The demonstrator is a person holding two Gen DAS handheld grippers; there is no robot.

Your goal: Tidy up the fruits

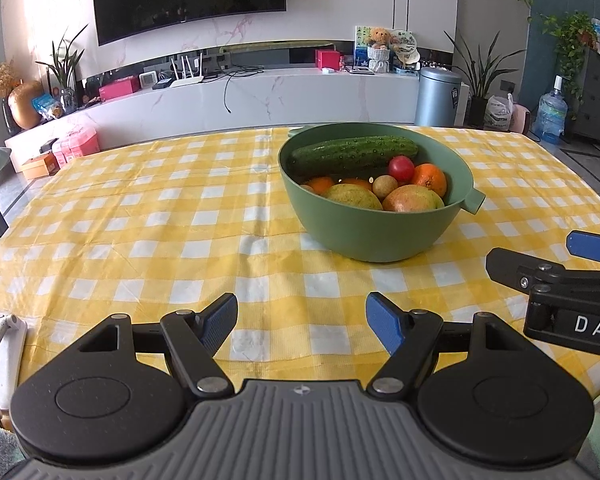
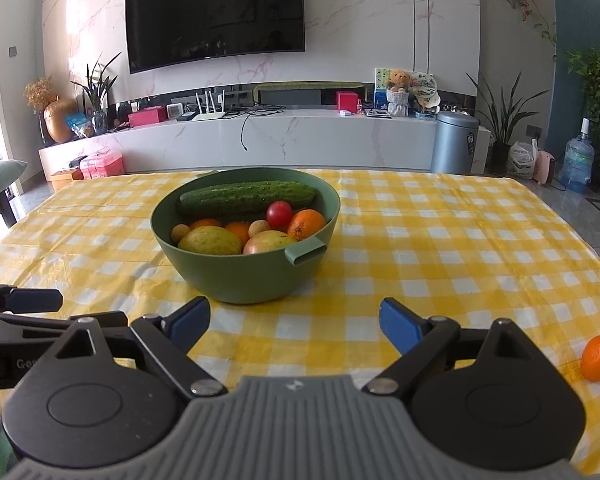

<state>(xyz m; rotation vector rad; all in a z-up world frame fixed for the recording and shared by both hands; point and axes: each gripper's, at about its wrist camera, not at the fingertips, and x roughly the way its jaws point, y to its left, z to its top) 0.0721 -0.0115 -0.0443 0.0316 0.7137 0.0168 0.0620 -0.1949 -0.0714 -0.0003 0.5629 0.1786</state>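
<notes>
A deep green plastic bowl with a spout-like handle (image 2: pixel 244 276) is seen on the bench covered with a yellow and white checked cloth (image 2: pixel 460 240). In the right wrist view the bowl stands in the middle of the frame, a little to the left, straight ahead of the right hand-held gripper (image 2: pixel 294 324), whose blue pads are held wide apart with nothing between them. In the left wrist view the same bowl is placed right of centre, so the left hand-held gripper (image 1: pixel 302 322), also spread apart and empty, is pointed past its left side.

Inside the bowl a long dark green cucumber (image 2: pixel 247 197) is laid across the far part, its long axis running from left to right of the frame. Below it a small red tomato (image 2: pixel 279 213), several oranges and two larger yellowish fruits are packed together.

One loose orange mandarin (image 2: pixel 599 358) is found on the cloth at the lower right of the right wrist view, well apart from the bowl and beside the right gripper's outer arm. It is not shown in the left wrist view. The right hand is therefore judged to be the nearer one, and a turn toward the right edge would be needed.
</notes>
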